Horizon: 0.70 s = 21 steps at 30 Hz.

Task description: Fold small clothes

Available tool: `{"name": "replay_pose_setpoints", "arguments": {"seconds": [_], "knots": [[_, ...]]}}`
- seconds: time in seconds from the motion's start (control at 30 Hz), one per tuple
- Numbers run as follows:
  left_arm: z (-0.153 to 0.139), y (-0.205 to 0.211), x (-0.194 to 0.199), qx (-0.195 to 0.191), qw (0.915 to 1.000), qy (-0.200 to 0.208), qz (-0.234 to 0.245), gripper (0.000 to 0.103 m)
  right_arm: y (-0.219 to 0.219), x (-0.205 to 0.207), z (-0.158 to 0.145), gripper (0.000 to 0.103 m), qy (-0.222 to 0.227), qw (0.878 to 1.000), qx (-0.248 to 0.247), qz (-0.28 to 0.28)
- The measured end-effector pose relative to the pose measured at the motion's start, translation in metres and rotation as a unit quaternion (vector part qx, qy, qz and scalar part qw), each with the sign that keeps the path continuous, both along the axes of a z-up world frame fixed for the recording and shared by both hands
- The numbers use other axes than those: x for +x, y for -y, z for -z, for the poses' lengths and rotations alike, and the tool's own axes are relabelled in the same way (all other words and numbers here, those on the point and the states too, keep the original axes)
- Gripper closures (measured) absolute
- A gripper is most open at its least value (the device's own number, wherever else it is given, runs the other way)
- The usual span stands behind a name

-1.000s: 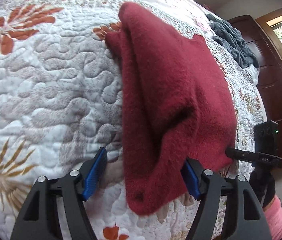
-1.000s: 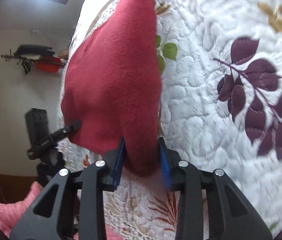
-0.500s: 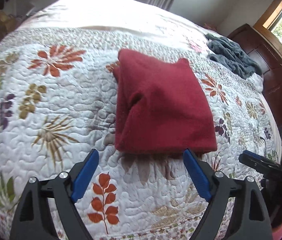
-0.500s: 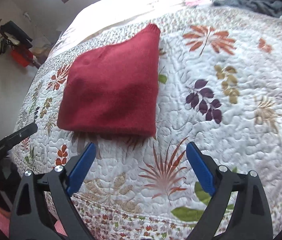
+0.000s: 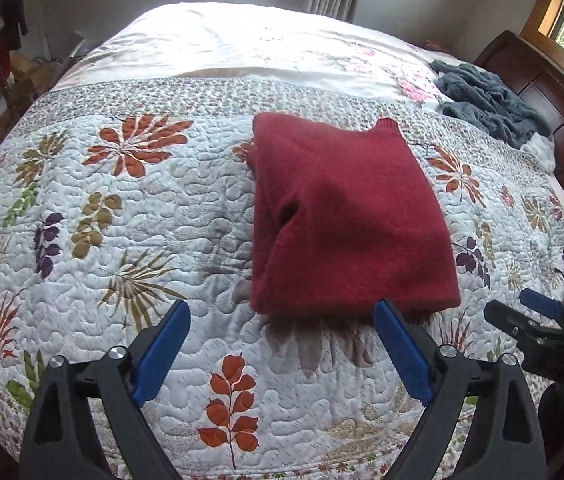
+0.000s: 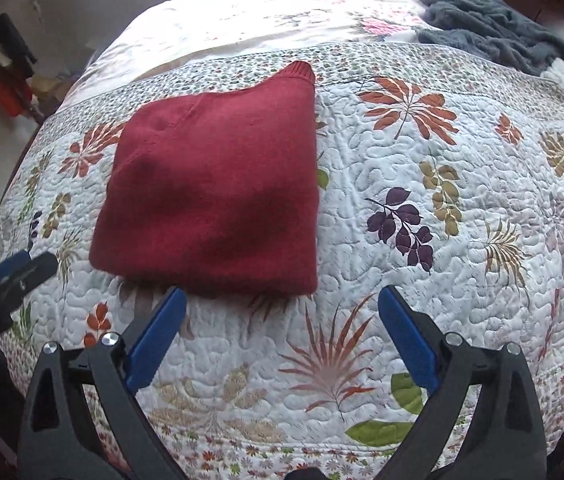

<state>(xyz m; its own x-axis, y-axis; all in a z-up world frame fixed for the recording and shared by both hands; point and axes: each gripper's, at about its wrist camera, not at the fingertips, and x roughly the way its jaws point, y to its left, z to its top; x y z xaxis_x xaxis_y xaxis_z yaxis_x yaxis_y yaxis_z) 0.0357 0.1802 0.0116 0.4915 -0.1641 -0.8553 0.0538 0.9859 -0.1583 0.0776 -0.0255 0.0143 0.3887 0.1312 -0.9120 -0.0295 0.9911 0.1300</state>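
Note:
A dark red knit sweater (image 5: 346, 216) lies folded into a thick rectangle on the floral quilt (image 5: 142, 240); the right wrist view shows the sweater (image 6: 218, 196) left of centre. My left gripper (image 5: 282, 344) is open, hanging just short of the sweater's near edge with nothing between its blue pads. My right gripper (image 6: 282, 328) is open too, its left finger close to the fold's near right corner. Each gripper shows in the other's view: the right gripper (image 5: 538, 312) at the right edge, the left gripper (image 6: 10, 276) at the left edge.
A grey-blue fuzzy garment (image 5: 486, 100) lies crumpled at the far right of the bed by the dark wooden headboard (image 5: 562, 92). The quilt's near edge (image 6: 282, 456) runs just under my grippers. Red and dark items (image 6: 6, 68) sit on the floor beyond the bed's left side.
Both grippers let go of the red sweater, opened wide and pulled back and up. The sweater dropped flat onto the quilt as a folded rectangle.

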Motion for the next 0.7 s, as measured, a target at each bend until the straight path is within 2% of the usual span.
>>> {"name": "replay_pose_setpoints", "arguments": {"seconds": [0.27,0.47,0.7], "knots": [[0.011,0.011,0.016,0.026,0.9995,-0.001,0.018,0.010,0.002,0.012,0.005,0.006,0.001,0.999,-0.042,0.023],[0.011,0.019,0.016,0.058,0.9982,0.012,0.012,0.010,0.007,0.015,0.006,0.006,0.003,0.999,-0.043,0.028],[0.011,0.022,0.015,0.069,0.9974,0.014,0.011,0.010,0.005,0.018,0.001,0.005,0.015,0.998,-0.055,0.021]]}}
